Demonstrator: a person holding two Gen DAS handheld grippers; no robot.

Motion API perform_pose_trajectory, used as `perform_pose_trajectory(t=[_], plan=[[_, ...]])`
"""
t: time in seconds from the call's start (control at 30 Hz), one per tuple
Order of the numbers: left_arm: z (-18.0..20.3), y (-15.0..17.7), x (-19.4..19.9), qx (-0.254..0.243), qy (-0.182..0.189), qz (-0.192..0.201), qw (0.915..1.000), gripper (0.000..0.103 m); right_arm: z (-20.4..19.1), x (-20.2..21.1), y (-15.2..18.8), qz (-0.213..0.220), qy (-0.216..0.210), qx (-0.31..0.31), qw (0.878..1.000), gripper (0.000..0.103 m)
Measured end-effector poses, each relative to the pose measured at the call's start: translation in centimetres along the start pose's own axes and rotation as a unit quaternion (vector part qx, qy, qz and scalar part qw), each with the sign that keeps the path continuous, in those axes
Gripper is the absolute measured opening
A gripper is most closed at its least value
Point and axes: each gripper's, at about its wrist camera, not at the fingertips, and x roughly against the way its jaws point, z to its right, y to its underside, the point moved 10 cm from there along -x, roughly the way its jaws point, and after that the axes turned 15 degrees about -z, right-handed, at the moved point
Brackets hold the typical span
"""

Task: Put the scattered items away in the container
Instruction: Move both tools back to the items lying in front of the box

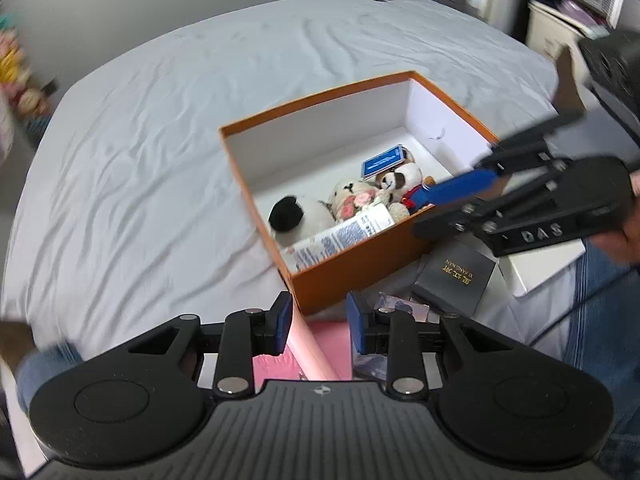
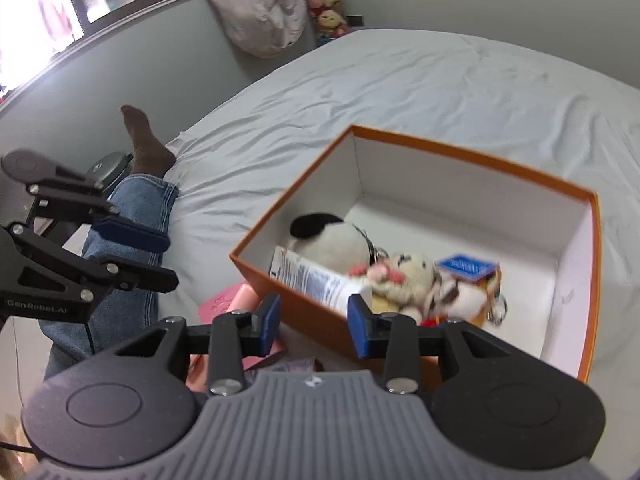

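- The orange box (image 1: pixel 352 264) sits open on the grey bedsheet (image 1: pixel 160 160); I place everything else by it.
- My left gripper (image 1: pixel 318 322) hangs just outside the box's near corner, blue pads spread, nothing between them; a pink box (image 1: pixel 328 344) lies under it.
- My right gripper (image 2: pixel 314 322) hovers at the box's near wall, jaws apart and empty. In the left view its side reads "DAS" upside down; in the right view the left tool's frame reads "GenRobot.AI".
- Inside the box: a white plush with a black ear (image 2: pixel 328 240), a white tube (image 2: pixel 316 280) with blue print too small to read, a cream doll with pink flowers (image 2: pixel 404 276), a brown-and-white plush (image 1: pixel 400 180), and a blue card pack (image 2: pixel 468 266).
- Outside, beside the box's near wall, a dark gift box (image 1: pixel 454 276) carries gold lettering "XI JIANG NAN", with a white box (image 1: pixel 540 264) next to it.
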Motion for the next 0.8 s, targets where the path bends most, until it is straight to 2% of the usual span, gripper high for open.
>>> perform_pose_trajectory(t=[0.13, 0.27, 0.5, 0.67, 0.73, 0.8], plan=[[-0.2, 1.1, -0.3, 0.064, -0.002, 0.01, 0.9979, 0.035, 0.0, -0.2, 2.0, 0.0, -0.004, -0.021, 1.0, 0.042], [1.0, 2.0, -0.6, 0.11, 0.011, 0.029, 0.9934, 0.035, 0.5, -0.6, 3.7, -0.002, 0.013, -0.04, 0.999, 0.042], [5.2, 3.2, -2.6, 0.129, 0.054, 0.034, 0.9896, 0.035, 2.1, -1.1, 6.8, -0.014, 0.048, -0.074, 0.996, 0.043], [7.5, 3.8, -4.3, 0.128, 0.082, 0.023, 0.9881, 0.042, 4.2, -1.2, 9.4, -0.029, 0.076, -0.112, 0.99, 0.043], [8.0, 3.8, -4.8, 0.13, 0.084, 0.022, 0.9877, 0.049, 5.4, -1.1, 10.5, -0.037, 0.087, -0.135, 0.986, 0.043], [8.4, 3.7, -5.3, 0.131, 0.087, 0.018, 0.9873, 0.049, 6.9, -1.0, 11.7, -0.044, 0.097, -0.162, 0.981, 0.045]])
